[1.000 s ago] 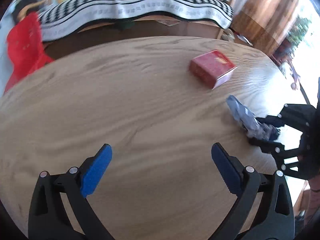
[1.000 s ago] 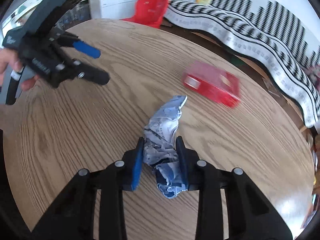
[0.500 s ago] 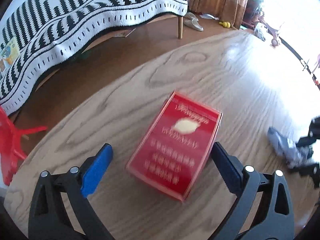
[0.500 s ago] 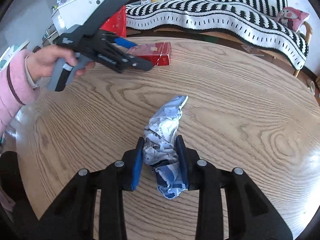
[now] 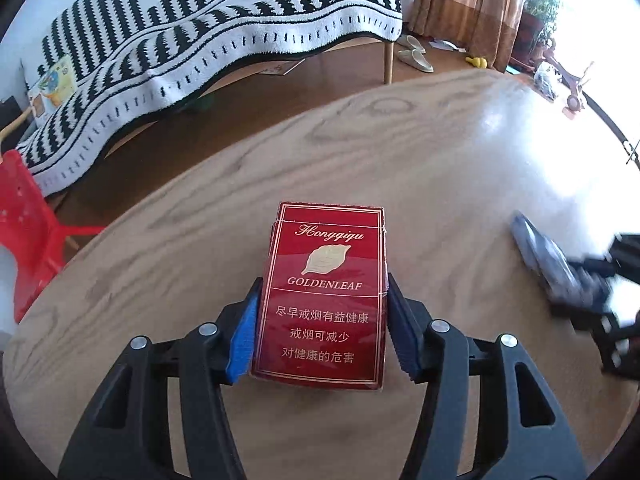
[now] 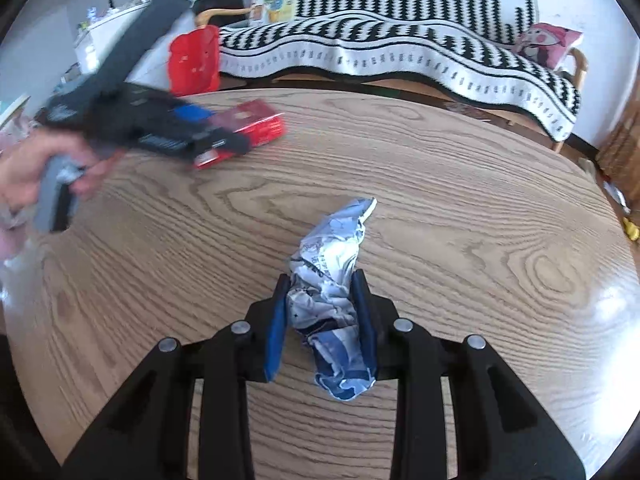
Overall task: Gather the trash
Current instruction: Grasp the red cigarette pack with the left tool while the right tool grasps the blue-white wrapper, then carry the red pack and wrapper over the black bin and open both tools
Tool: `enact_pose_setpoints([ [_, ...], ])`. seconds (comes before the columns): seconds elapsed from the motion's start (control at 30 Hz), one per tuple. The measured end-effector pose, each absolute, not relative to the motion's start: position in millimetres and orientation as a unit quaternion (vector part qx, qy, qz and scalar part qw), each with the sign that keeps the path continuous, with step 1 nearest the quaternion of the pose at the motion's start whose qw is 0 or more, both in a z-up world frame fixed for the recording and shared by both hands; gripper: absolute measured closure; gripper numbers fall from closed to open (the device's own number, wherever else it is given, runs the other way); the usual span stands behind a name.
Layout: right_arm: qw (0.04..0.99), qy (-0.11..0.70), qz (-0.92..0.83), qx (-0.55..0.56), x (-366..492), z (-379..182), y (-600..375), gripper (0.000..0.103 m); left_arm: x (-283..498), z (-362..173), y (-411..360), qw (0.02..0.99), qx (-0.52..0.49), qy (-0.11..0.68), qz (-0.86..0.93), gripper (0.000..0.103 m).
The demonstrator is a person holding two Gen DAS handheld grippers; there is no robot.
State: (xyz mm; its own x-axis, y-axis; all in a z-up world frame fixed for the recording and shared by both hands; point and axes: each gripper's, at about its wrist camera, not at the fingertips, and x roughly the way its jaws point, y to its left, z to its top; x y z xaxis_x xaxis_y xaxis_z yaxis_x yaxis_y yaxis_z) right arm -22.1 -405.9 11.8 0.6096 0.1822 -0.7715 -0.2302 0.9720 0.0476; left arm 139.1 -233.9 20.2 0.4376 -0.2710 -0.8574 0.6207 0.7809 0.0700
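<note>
A red cigarette pack [image 5: 324, 280] lies flat on the round wooden table [image 5: 440, 184]. My left gripper [image 5: 322, 332] straddles its near half. The jaws are closing, and both blue pads [image 5: 244, 328] now lie against the pack's long sides. In the right wrist view the same pack [image 6: 260, 120] shows at the far left, half covered by the blurred left gripper [image 6: 224, 128]. My right gripper [image 6: 322, 320] is shut on a crumpled blue-and-white wrapper [image 6: 332, 256], whose tail rests on the table [image 6: 440, 184]. That wrapper [image 5: 536, 248] appears blurred at the left view's right edge.
A person's hand [image 6: 36, 172] holds the left gripper's handle. Beyond the table stand a red plastic stool [image 5: 24, 220] and a sofa under a black-and-white blanket [image 5: 200, 52]. Slippers [image 5: 414, 54] lie on the floor by a brown curtain [image 5: 472, 8].
My left gripper swept across the table to the red pack, and its wide jaws came in against the pack's sides. My right gripper kept the wrapper while its view swung round.
</note>
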Motion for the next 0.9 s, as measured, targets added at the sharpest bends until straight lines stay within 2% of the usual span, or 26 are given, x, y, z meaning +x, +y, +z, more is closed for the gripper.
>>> enact_pose_setpoints([
  [0.07,0.894,0.433,0.111,0.011,-25.7,17.3,-415.0,0.074,118.7,28.6,-225.2,0.827,0.185,0.457,-0.272,0.047],
  [0.17,0.908,0.398,0.104,0.075,-59.2,48.6,-439.5,0.074,76.6,52.4,-219.3,0.829,0.174,0.443,-0.293,0.047],
  [0.37,0.936,0.340,0.049,0.077,-185.2,112.3,-481.0,0.074,-26.7,106.2,-256.5,0.814,0.183,0.406,-0.373,0.047],
  [0.5,0.938,0.333,0.006,0.095,-266.9,124.0,-512.0,0.074,-94.8,120.5,-295.4,0.791,0.197,0.398,-0.421,0.047],
  [0.67,0.927,0.346,-0.049,0.135,-360.1,106.9,-542.3,0.073,-190.1,110.8,-343.2,0.759,0.203,0.392,-0.478,0.047],
  [0.9,0.898,0.369,-0.080,0.226,-434.9,49.2,-574.6,0.073,-288.5,42.2,-385.6,0.707,0.203,0.447,-0.509,0.047],
])
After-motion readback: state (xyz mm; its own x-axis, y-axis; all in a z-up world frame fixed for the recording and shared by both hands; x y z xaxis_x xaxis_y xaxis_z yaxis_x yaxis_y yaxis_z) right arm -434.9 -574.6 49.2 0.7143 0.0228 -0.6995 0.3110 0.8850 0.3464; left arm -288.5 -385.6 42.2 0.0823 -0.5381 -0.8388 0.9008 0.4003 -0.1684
